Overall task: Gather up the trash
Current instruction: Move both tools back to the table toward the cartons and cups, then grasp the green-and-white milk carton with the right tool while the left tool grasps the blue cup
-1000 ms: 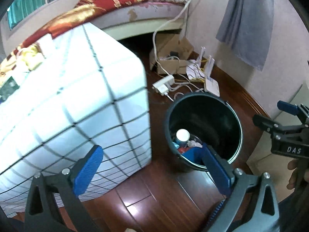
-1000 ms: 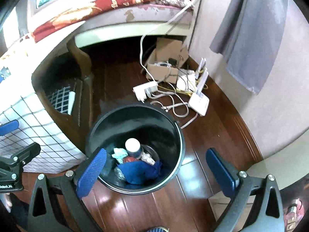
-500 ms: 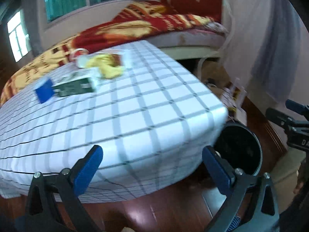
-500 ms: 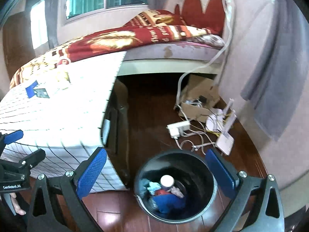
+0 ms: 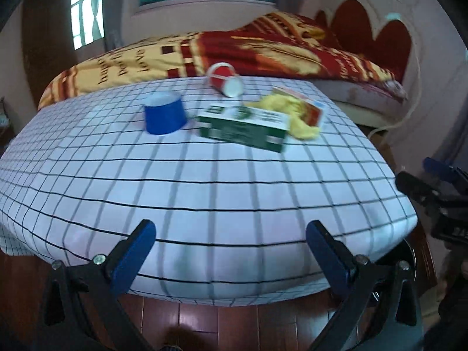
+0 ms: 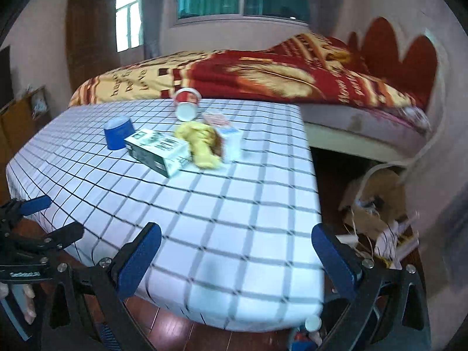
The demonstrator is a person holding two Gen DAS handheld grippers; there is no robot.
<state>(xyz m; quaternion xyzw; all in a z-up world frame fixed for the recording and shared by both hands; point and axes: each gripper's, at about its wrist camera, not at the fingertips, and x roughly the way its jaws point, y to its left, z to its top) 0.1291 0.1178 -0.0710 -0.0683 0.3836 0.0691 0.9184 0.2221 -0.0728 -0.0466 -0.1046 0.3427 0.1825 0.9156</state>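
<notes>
Trash lies on the far part of a checked tablecloth (image 5: 222,187) (image 6: 239,216): an upside-down blue cup (image 5: 164,116) (image 6: 118,132), a green and white carton (image 5: 243,125) (image 6: 156,149), a yellow crumpled wrapper (image 5: 298,117) (image 6: 201,142) against a white and red box (image 5: 308,106) (image 6: 228,134), and a tipped red cup (image 5: 225,79) (image 6: 187,103). My left gripper (image 5: 231,251) is open at the table's near edge, holding nothing. My right gripper (image 6: 237,257) is open over the table's near right corner, also empty. The bin's rim (image 5: 409,251) peeks out below the table at right; its contents (image 6: 310,327) show at the bottom.
A bed with a red and yellow blanket (image 5: 248,49) (image 6: 263,70) runs behind the table. Cardboard box, cables and papers (image 6: 377,219) clutter the floor at right near the wall. Red-brown wood floor (image 5: 204,321) lies below the table edge. A hand (image 6: 26,304) holds the left gripper.
Both grippers have tilted up from the bin on the floor to face the tabletop. The bin has dropped almost out of view and the trash on the table has come into view.
</notes>
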